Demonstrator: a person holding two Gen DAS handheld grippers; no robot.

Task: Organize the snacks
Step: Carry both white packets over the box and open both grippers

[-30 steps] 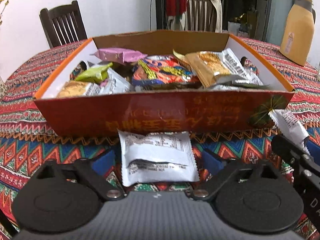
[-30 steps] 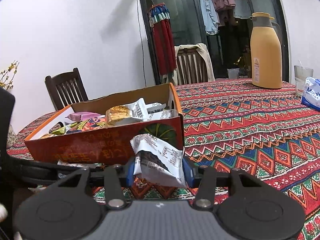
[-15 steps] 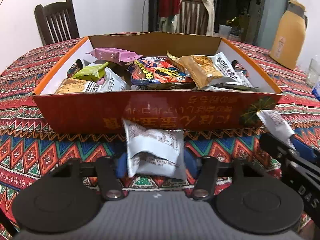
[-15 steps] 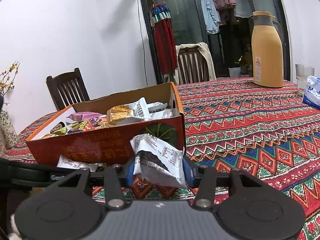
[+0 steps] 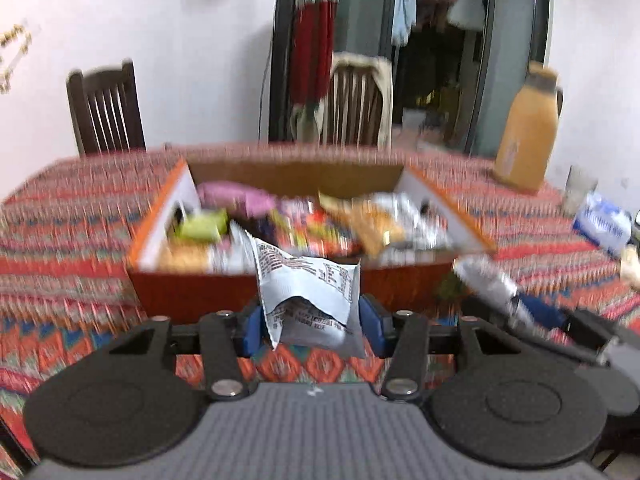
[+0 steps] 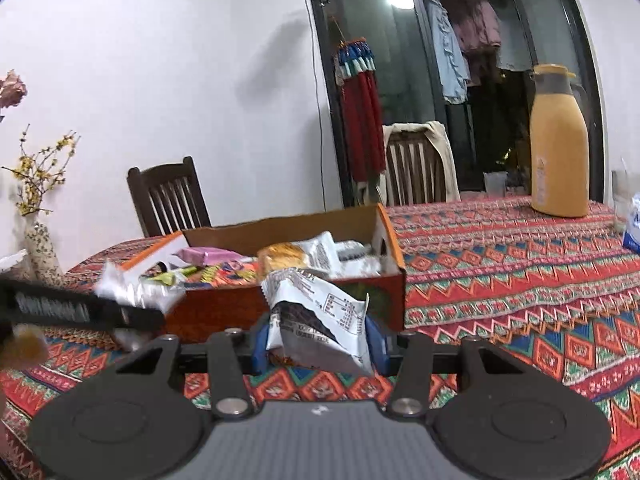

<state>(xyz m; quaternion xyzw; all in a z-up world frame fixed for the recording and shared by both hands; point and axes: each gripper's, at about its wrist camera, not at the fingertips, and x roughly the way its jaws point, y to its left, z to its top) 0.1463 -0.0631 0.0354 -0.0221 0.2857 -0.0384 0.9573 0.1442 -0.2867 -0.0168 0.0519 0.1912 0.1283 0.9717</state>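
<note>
Two tools, left tool [image 5: 312, 326] and right tool [image 6: 320, 342], each gripping a white packet

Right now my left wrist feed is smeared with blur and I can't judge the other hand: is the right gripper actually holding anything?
Observer: Yes. The right wrist view shows the right gripper shut on a white snack packet with a dark picture. The blue fingers press it from both sides, in front of the orange box.
Operator: Anything off to the left that I should mind?
Observer: A patterned vase of yellow flowers stands beyond the box's left end, outside your view.
</note>
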